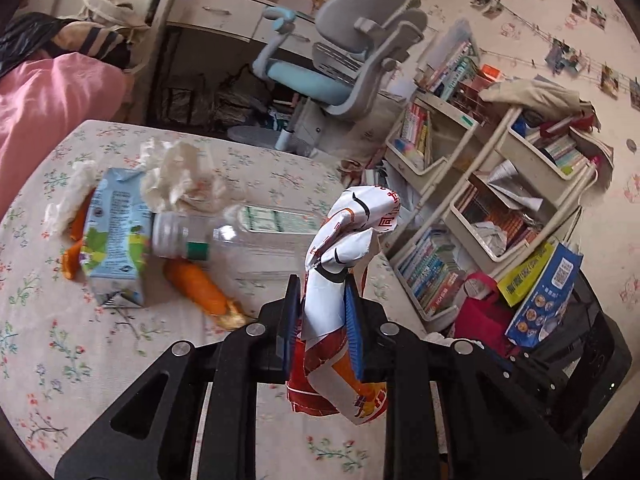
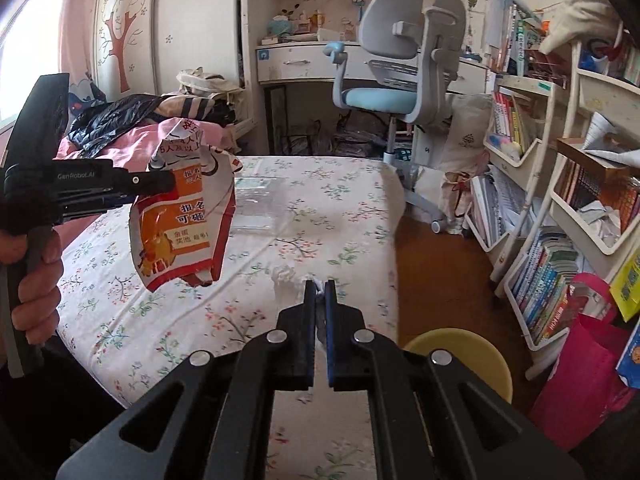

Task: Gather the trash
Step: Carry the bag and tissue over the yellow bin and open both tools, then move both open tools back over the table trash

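My left gripper (image 1: 322, 284) is shut on a crumpled red, orange and white paper flyer (image 1: 340, 264) and holds it above the floral tablecloth (image 1: 60, 340); the flyer also shows in the right wrist view (image 2: 184, 208). On the table lie a blue-green drink carton (image 1: 116, 236), a clear plastic bottle (image 1: 248, 236), crumpled tissues (image 1: 180, 180) and carrot pieces (image 1: 200, 284). My right gripper (image 2: 319, 286) is shut on a small white scrap of tissue (image 2: 319, 289) over the table (image 2: 320, 208).
A grey and blue desk chair (image 2: 400, 64) stands by a desk beyond the table. Bookshelves (image 2: 560, 200) fill the right side, with a pink bag (image 2: 580, 352) and a yellow stool (image 2: 460, 356) on the floor. Pink bedding (image 1: 52, 104) lies left.
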A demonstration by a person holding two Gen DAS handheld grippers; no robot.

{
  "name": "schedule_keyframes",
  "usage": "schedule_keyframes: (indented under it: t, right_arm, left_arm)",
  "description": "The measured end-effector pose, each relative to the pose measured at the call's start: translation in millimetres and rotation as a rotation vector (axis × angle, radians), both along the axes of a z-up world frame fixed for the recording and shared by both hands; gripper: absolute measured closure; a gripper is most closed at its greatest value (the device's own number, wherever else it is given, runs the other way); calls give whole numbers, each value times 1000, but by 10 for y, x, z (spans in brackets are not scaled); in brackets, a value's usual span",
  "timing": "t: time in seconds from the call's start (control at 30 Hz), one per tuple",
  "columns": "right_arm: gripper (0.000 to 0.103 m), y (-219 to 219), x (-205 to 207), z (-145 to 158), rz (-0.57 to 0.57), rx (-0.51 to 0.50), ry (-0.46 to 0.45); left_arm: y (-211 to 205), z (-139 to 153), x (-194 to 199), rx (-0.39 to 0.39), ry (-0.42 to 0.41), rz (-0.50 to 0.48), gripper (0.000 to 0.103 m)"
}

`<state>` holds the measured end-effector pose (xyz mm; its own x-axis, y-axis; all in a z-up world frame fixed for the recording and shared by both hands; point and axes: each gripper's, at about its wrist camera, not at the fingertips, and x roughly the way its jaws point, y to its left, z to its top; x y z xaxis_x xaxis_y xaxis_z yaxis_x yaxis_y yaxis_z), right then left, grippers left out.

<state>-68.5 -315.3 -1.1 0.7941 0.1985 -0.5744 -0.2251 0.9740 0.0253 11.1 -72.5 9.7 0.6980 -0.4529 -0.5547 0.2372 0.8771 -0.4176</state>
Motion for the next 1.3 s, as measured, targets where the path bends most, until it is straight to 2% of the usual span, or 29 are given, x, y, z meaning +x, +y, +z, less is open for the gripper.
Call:
schedule_keyframes:
  t: [0.2,0.4,0.63,0.73,0.8,0.83,0.87,0.93,1.0,1.17,1.3]
  right_arm:
    - [98,-434,-47,33,-76,-16,-11]
    - [98,-885,34,18,-154,-61,-13]
    - [98,-1304,218,-356,-251,-39,82]
    - [88,-1424,276,-483,-289,-18,122]
    - [62,-1490,293,-520,-307,4,127]
    - [58,-1516,278,-524,-320,10,125]
    - [56,-1534,276,-526,-326,13,125]
    - [56,-1575,270,-521,-336,31,127]
    - [54,-1597,256,-500,-347,45,121]
    - [44,-1537,253,-403,-331,67,85]
    - [39,-1309,236,-266,-265,74,39]
  left_arm:
    - [-863,6,23,-11,-13,-118,83]
    - [-1864,-96,131,31,-16,-221,83]
    - [-2667,-371,319,96,29,-239,82]
    - [-2824,-523,400,127,74,-237,80]
    - [-2884,-618,440,141,105,-238,77]
    - [-2921,-650,458,155,116,-234,75]
    - [-2950,-659,475,172,120,-229,75]
    - [-2954,-649,510,156,118,-226,69]
    - [-2937,-632,538,160,117,-213,58]
    - [-2781,-501,508,167,98,-206,53]
    - [-2519,-288,437,193,53,-188,47]
